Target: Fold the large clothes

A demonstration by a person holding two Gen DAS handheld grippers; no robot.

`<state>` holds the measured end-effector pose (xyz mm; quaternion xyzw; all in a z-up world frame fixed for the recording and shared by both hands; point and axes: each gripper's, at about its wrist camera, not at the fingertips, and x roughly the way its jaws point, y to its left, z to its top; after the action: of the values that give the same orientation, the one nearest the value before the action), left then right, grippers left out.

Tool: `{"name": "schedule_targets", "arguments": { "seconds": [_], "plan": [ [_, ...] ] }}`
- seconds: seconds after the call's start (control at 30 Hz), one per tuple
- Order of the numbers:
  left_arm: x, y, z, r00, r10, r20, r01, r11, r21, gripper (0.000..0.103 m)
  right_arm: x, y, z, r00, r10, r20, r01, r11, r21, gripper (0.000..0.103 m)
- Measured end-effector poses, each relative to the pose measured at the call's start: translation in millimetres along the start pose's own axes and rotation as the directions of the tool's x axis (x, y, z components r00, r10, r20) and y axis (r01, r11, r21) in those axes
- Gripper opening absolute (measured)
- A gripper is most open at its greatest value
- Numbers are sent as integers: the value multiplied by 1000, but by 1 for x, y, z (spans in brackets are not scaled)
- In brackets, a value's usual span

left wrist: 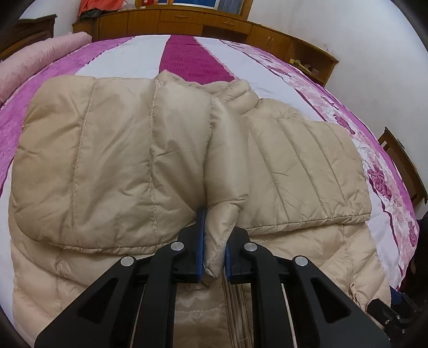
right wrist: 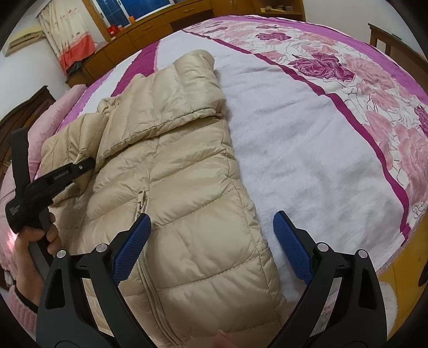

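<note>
- The left gripper (left wrist: 214, 254) has its blue pads (left wrist: 201, 241) pressed in on the cuff end of a sleeve (left wrist: 223, 171) of the beige padded jacket (left wrist: 107, 150), pinching that fabric between them.
- The right gripper (right wrist: 211, 249) hangs with its jaws spread wide and nothing between them; one blue pad is over the jacket's zipper (right wrist: 149, 283), the other over bare bedspread.
- A hand (right wrist: 32, 249) with a pink knitted cuff grips the left gripper's handle at the left edge of the right wrist view.
- The jacket lies flat on the bed, front up, its zipper closed, one sleeve folded across the chest and a small zipped pocket (right wrist: 140, 203) near the middle.
- Its collar (left wrist: 232, 88) points toward the far side of the bed.
- The bedspread (right wrist: 307, 150) has white, purple and rose-printed stripes; a pink rolled blanket (left wrist: 40, 53) lies along its left side.
- Beyond the bed stands a long wooden cabinet (left wrist: 187, 20) against the wall, with small items on an open shelf (left wrist: 310, 67); what they are cannot be made out.
- A curtain (right wrist: 72, 34) hangs beside a dark window (right wrist: 133, 9).
</note>
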<state>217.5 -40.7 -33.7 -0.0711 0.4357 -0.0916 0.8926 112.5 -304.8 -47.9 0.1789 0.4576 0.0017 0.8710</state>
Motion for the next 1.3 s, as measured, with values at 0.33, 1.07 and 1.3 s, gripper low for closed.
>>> {"name": "schedule_targets", "arguments": {
  "seconds": [0.33, 1.07, 1.3],
  "plan": [
    [-30, -13, -7, 999, -25, -32, 26, 999, 38, 52, -9, 2, 1, 1000, 1, 15, -1, 1000, 6, 92],
    [-118, 81, -22, 988, 154, -28, -154, 988, -30, 65, -36, 104, 17, 992, 123, 33, -116, 979, -169, 92],
    [-124, 123, -25, 978, 204, -45, -207, 976, -65, 65, -26, 176, 24, 984, 179, -14, -175, 937, -301, 92]
  ]
}}
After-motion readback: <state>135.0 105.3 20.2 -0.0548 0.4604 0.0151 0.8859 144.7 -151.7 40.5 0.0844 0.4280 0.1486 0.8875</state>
